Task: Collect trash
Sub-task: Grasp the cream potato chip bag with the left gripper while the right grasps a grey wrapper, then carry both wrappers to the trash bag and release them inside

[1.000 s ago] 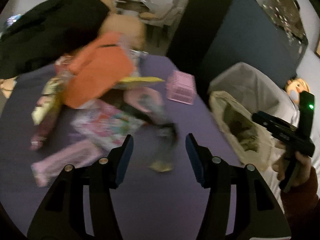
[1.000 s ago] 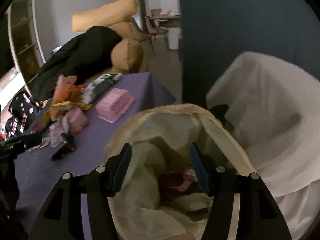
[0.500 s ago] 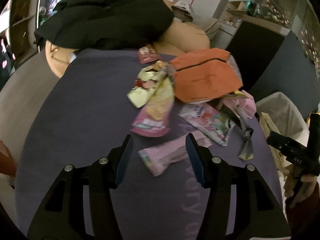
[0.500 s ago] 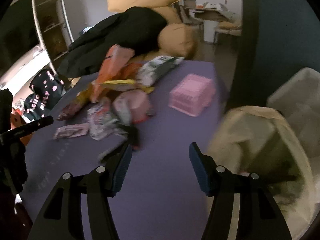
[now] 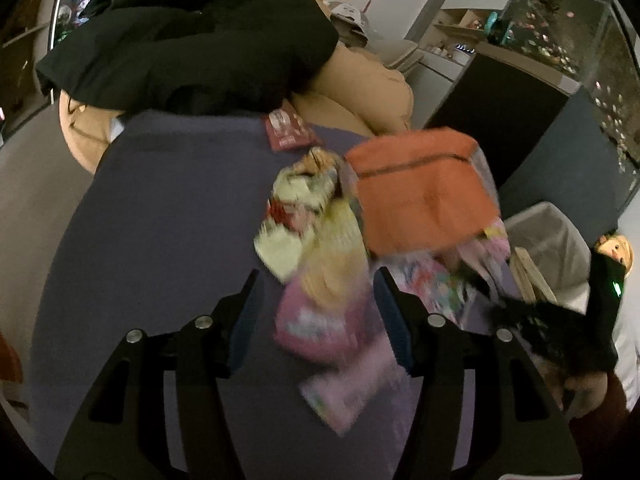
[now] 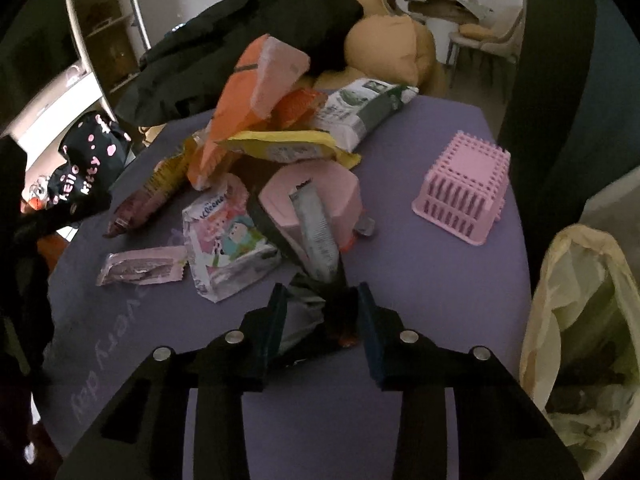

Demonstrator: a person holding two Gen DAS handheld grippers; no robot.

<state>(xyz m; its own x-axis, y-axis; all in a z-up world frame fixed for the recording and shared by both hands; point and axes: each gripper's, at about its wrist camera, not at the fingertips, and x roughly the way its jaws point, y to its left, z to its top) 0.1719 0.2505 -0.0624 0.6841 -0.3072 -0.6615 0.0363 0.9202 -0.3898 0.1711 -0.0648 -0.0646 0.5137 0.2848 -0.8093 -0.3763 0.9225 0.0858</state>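
The right tool (image 6: 322, 316) is closing on a dark crumpled wrapper (image 6: 316, 296) at the near edge of the trash pile (image 6: 264, 184) on the purple desk (image 6: 420, 280) — pads not yet pressing. The left tool (image 5: 316, 312) stands released, straddling a pink snack packet (image 5: 324, 320) in that pile. The lined trash bag (image 6: 580, 320) gapes right of the pile.

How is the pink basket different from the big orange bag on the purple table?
The pink basket is stiff slatted plastic; the orange bag is soft and crumpled. The pink basket sits upside down, alone on the purple table; the orange bag leans up on top of the heap of wrappers. The pink basket keeps a boxy shape; the orange bag gapes open at its top. Both rest on the same table.
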